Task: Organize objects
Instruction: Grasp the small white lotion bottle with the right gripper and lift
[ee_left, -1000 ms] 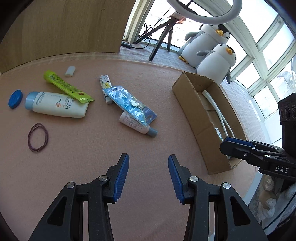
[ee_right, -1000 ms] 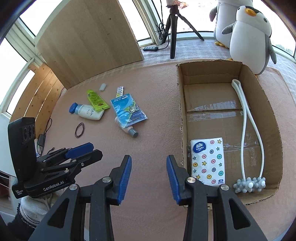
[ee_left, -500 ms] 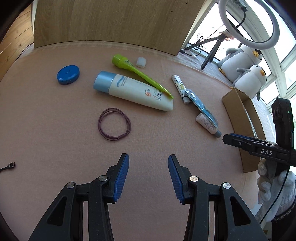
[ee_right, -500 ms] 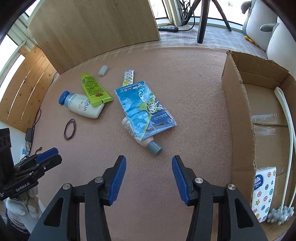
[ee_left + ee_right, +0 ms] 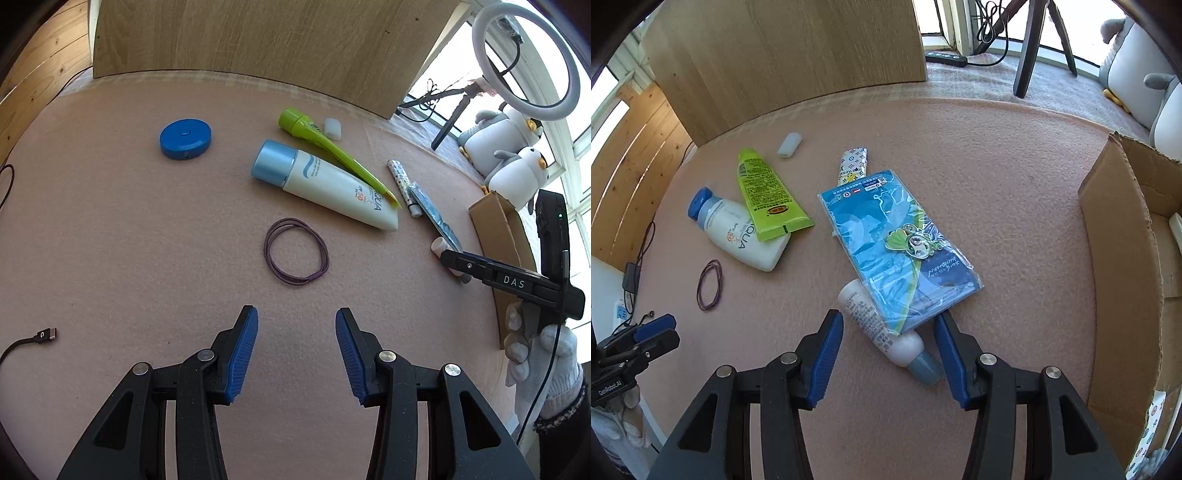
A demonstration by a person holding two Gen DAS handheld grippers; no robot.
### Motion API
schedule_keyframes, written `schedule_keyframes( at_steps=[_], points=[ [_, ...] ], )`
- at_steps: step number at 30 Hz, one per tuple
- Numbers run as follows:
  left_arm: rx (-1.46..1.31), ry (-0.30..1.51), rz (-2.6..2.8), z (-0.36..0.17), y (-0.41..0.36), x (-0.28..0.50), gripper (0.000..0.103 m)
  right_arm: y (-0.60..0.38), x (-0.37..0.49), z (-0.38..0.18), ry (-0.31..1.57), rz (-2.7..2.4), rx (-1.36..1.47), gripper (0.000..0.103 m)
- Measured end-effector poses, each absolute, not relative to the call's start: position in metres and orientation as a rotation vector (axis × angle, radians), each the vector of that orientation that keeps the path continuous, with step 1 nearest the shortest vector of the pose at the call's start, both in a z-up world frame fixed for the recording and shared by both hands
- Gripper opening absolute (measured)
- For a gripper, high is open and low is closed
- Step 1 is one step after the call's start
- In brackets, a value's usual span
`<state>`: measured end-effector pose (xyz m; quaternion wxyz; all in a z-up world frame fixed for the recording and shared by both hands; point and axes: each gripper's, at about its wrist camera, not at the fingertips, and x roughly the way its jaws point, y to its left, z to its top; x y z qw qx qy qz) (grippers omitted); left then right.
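**Ana:** Right wrist view is showing the risk plainly: the right claw (image 5: 888, 349) is hanging spread wide and empty, with the small bottle (image 5: 886, 334) lying between its fingers, and the blue packet (image 5: 899, 245) is resting on that bottle's upper half. If the claw is closing there, I think it is likely catching the packet's corner too, dragging it, or squeezing the round bottle so it is rolling out sideways.

**Ben:** And the box (image 5: 1123, 258)?

**Ana:** It is sitting at the desk's right edge, just beside that claw. A bottle carried with the packet slipping off could be dropping short of the box wall.

**Ben:** What is the left claw (image 5: 296, 356) doing?

**Ana:** It is also gaping open, holding nothing, tilted down over the desk (image 5: 110, 240) near its front edge, with the hair tie (image 5: 296, 252) lying just ahead of its tips. The sunscreen (image 5: 325, 184) and green tube (image 5: 332, 151) are lying beyond, overlapping. The tie is thin and flat, so I judge the fingers are liable to be skidding over it.
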<state>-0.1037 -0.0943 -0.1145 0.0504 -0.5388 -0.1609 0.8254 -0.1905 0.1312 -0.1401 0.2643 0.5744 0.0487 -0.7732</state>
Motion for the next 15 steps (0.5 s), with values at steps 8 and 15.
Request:
schedule_keyframes(
  at_steps=[8,15],
  points=[
    [-1.641,-0.497,2.508,-0.116,-0.097,-0.106,0.047,0.098,-0.179,-0.141,0.245,-2.051,1.503,0.042],
    [-1.627,-0.450,2.496,-0.117,-0.088,-0.116,0.047,0.086,-0.161,-0.141,0.404,-2.050,1.470,0.026]
  ],
)
